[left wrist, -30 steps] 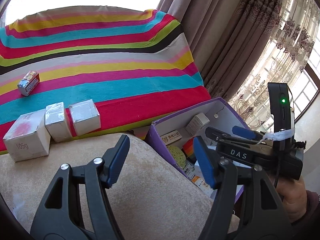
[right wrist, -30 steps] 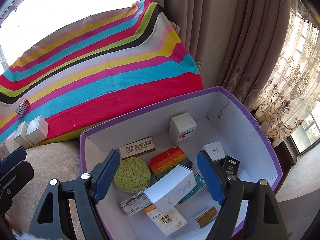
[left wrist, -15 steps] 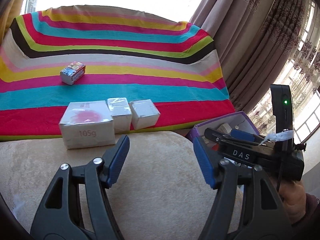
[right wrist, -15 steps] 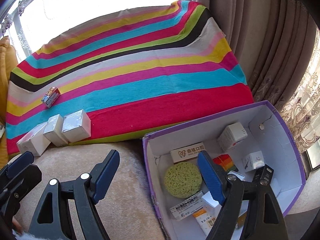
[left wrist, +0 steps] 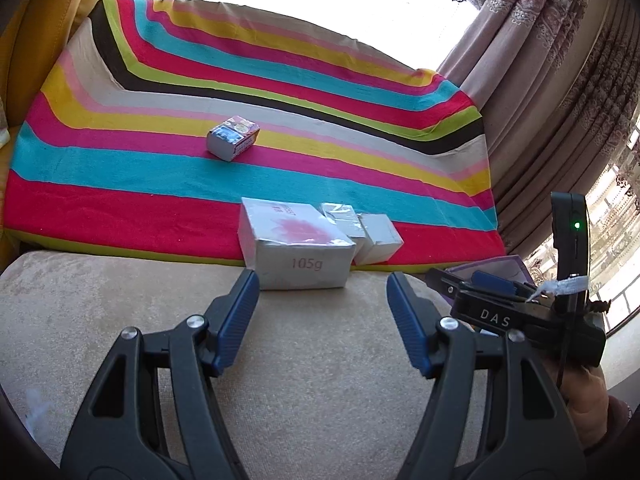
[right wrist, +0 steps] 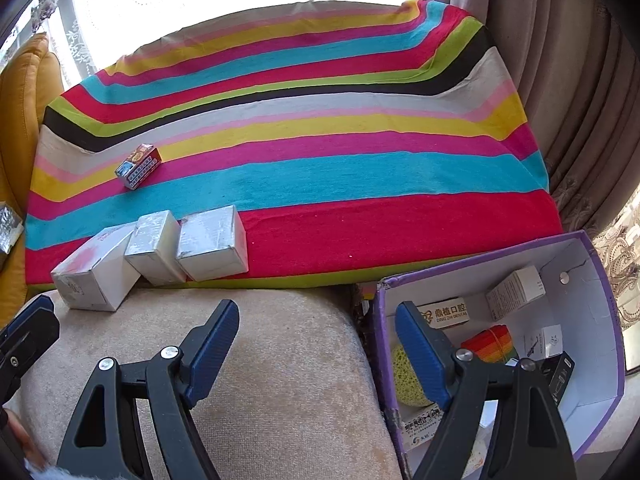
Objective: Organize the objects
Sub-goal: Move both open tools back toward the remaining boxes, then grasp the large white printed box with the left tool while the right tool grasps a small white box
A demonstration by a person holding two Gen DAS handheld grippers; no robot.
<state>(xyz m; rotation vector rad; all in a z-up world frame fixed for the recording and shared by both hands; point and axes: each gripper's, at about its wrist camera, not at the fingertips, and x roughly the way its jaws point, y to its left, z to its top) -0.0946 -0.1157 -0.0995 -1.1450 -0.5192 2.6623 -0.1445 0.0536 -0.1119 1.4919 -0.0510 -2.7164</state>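
1. The left tongs (left wrist: 322, 312) are held with the jaws wide apart and nothing between the blue pads; they are pointed over the beige cushion (left wrist: 320, 380) at the big white box marked 105g (left wrist: 296, 246).
2. Compared with a second ago, the left view has been swung away from the purple box (right wrist: 600, 396), of which only a corner is now seen at the right edge, behind the other tool; the white boxes, formerly at the left of that view, are now seen at its centre.
3. The right tongs (right wrist: 316, 344) are likewise spread wide and empty; one finger is seen over the cushion, the other over the near wall of the purple box.
4. In the right view the purple box, which filled the middle a second ago, has been shifted to the lower right, and far more of the striped blanket (right wrist: 320, 184) is now shown.
5. The 105g box is found at the edge of the blanket, partly over the cushion, with two smaller silver-wrapped boxes (right wrist: 154, 250) (right wrist: 212, 242) touching in a row beside it.
6. A small colourful carton (left wrist: 233, 138) is seen lying alone farther back on the blanket, well apart from the row.
7. Inside the purple box a green sponge (right wrist: 406, 376), a rainbow-striped item (right wrist: 490, 344) and several small white cartons are contained.
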